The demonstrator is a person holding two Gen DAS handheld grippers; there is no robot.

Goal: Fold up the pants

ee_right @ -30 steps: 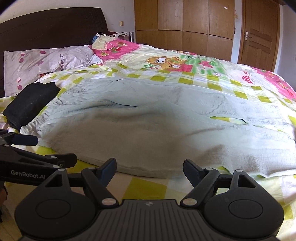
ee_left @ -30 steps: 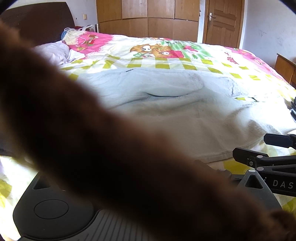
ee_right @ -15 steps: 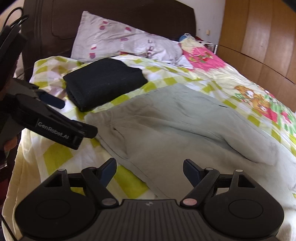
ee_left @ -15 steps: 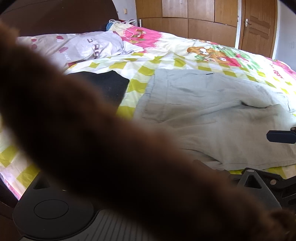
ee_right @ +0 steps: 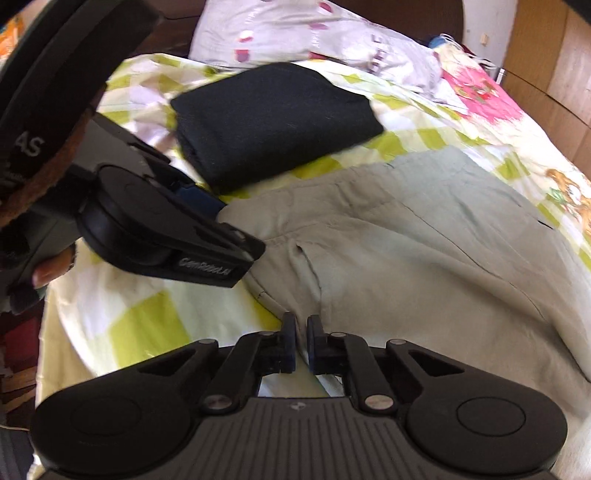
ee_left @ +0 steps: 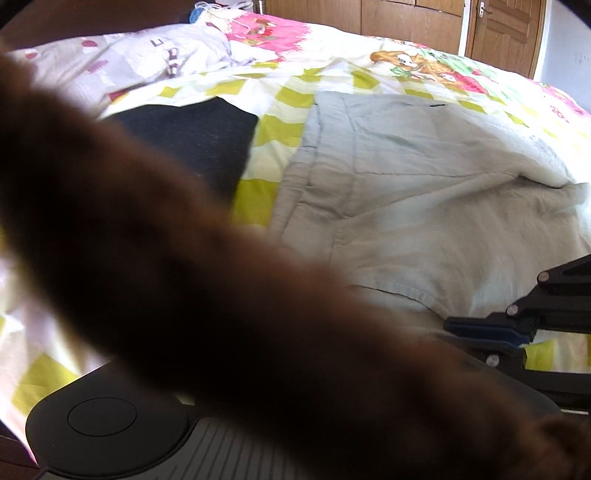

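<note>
Your right gripper (ee_right: pixel 301 334) is closing on the pants' (ee_right: pixel 424 258) waistband edge near the bed's (ee_right: pixel 140 325) side; your left gripper (ee_right: pixel 221 229) is closing beside it, its grip hidden.

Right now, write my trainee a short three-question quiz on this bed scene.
1. True or false: the folded black garment lies on top of the light grey cotton pants.
2. Which pattern does the bedsheet under the pants show? A. yellow-green checks B. blue stripes C. plain white
3. Fill in: beyond the black garment, by the headboard, lies a pale patterned ____.

Key: 1. False, it lies beside them on the sheet. 2. A. 3. pillow.
</note>
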